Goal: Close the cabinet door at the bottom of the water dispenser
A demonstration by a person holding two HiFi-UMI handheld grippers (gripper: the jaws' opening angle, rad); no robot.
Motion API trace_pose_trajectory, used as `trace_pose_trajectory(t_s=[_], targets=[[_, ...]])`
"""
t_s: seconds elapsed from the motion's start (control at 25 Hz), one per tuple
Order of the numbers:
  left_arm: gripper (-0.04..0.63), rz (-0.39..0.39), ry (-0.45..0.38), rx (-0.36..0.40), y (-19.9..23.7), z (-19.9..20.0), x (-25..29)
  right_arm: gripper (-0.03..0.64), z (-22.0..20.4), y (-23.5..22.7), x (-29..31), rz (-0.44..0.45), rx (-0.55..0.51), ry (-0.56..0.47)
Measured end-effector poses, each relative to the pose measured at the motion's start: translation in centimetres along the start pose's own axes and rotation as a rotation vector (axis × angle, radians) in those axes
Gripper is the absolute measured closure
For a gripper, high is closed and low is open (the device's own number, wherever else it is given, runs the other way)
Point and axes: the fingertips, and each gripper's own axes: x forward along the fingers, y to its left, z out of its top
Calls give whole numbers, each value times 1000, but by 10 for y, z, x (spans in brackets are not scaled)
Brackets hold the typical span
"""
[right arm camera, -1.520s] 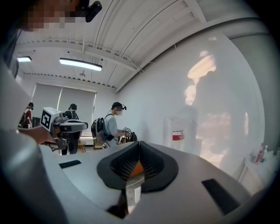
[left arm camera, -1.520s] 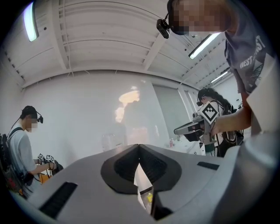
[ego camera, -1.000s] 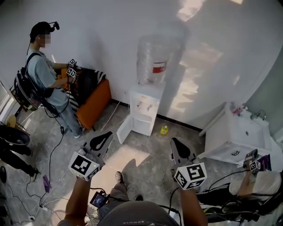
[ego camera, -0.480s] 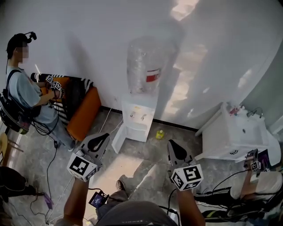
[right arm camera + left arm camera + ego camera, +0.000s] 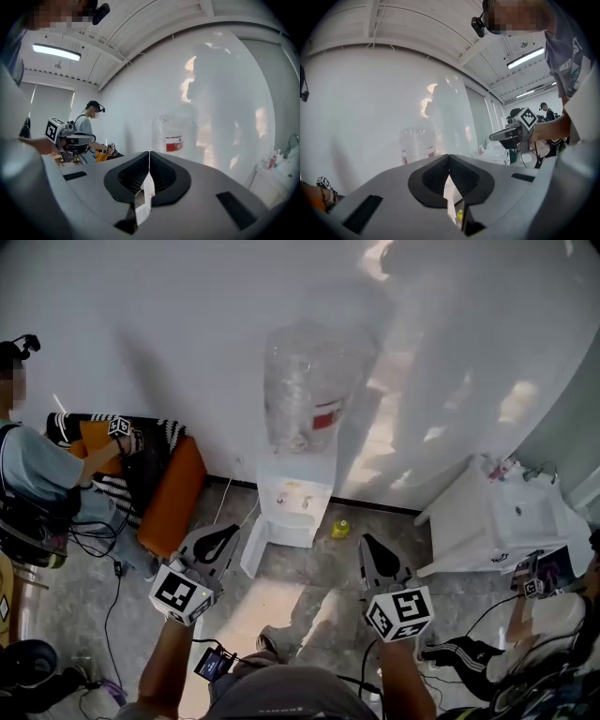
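The white water dispenser (image 5: 296, 495) stands against the far wall with a clear bottle (image 5: 304, 395) on top. Its bottom cabinet door (image 5: 253, 547) hangs open, swung out to the left. My left gripper (image 5: 225, 534) is shut and empty, just short of the door's left side. My right gripper (image 5: 367, 544) is also shut and empty, to the right of the dispenser and short of it. In the left gripper view the left gripper (image 5: 449, 157) points at the bottle (image 5: 415, 145). In the right gripper view the right gripper (image 5: 149, 154) sits below the bottle (image 5: 174, 136).
A small yellow bottle (image 5: 341, 528) lies on the floor right of the dispenser. An orange seat (image 5: 174, 498) with a striped cloth and a person (image 5: 33, 479) holding grippers are at the left. A white sink unit (image 5: 506, 521) stands at the right. Cables trail over the floor (image 5: 112, 596).
Both grippers and the head have moved forward toward the dispenser, which now looks nearer and more central. The person at the left has slid toward the picture's left edge. Both jaws stay shut.
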Motion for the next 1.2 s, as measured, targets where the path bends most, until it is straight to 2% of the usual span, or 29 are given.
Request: trace_pose_trajectory(t_s=[0.36, 0.52, 0.72, 1.04, 1.2], targets=[[580, -52, -28, -14, 42, -7, 10, 588, 7, 4, 37, -54, -18, 13], [580, -51, -16, -57, 53, -15, 14, 588, 6, 5, 50, -60, -22, 24], [578, -22, -20, -43, 67, -29, 20, 588, -4, -6, 67, -48, -18, 43], [578, 85, 40, -61, 96, -48, 38, 588, -17, -35, 117, 23, 7, 61], [580, 112, 53, -65, 105, -59, 56, 588, -21, -56, 141, 41, 3, 72]])
